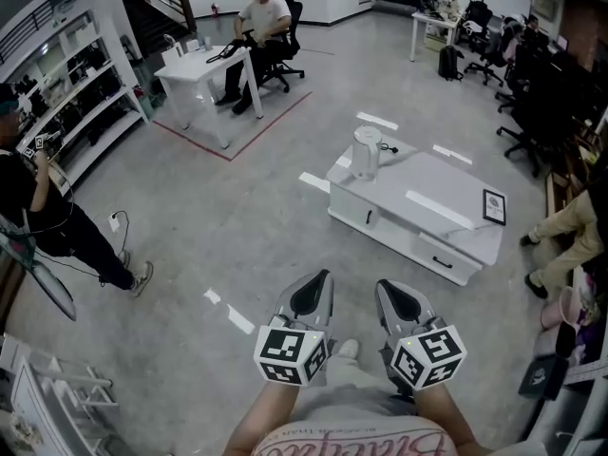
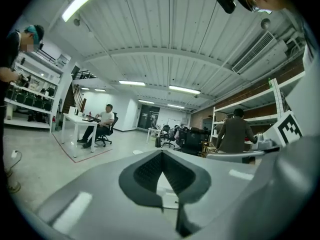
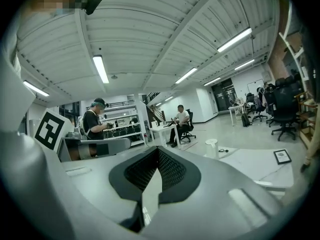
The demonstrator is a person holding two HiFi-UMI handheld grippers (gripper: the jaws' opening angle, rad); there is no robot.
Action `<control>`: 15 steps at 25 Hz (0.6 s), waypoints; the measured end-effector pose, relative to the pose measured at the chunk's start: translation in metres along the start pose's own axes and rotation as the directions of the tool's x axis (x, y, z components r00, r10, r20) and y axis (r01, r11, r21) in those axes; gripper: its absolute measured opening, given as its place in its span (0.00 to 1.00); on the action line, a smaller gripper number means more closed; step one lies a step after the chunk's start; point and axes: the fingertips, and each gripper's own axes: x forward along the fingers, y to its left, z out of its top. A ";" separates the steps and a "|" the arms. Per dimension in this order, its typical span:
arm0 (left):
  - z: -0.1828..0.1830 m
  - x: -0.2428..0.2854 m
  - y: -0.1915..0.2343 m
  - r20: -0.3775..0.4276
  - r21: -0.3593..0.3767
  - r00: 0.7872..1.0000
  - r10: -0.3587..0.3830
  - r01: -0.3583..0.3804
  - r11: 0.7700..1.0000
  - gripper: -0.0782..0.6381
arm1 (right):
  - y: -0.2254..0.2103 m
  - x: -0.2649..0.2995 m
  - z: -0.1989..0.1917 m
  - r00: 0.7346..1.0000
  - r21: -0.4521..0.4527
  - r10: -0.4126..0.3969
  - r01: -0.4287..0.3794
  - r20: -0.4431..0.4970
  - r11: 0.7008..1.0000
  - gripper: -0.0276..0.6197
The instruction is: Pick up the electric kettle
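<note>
The white electric kettle (image 1: 366, 152) stands upright on the far left corner of a low white cabinet (image 1: 432, 221), a few steps ahead of me across the floor. Its lid and body also show small in the right gripper view, where the kettle (image 3: 212, 148) sits right of the jaws. My left gripper (image 1: 317, 281) and right gripper (image 1: 387, 291) are held side by side close to my body, well short of the cabinet. Each has its jaws together with nothing between them, as the left gripper (image 2: 161, 170) and right gripper (image 3: 157, 165) show in their own views.
A framed picture (image 1: 494, 206) lies on the cabinet's right end, and a cord lies by the kettle. A seated person (image 1: 261, 17) works at a white desk (image 1: 204, 69) far back. Another person (image 1: 33, 202) stands by shelving at left. Office chairs (image 1: 537, 93) line the right.
</note>
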 end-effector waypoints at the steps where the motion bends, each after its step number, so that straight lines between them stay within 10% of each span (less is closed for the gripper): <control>1: 0.005 0.012 0.004 -0.002 0.012 1.000 -0.007 0.007 1.000 0.12 | -0.008 0.011 0.005 1.000 0.007 -0.003 0.003 0.004 1.000 0.08; 15: 0.028 0.144 0.055 -0.064 0.041 0.997 -0.031 0.034 0.999 0.12 | -0.083 0.118 0.050 1.000 0.010 -0.009 0.009 -0.011 1.000 0.08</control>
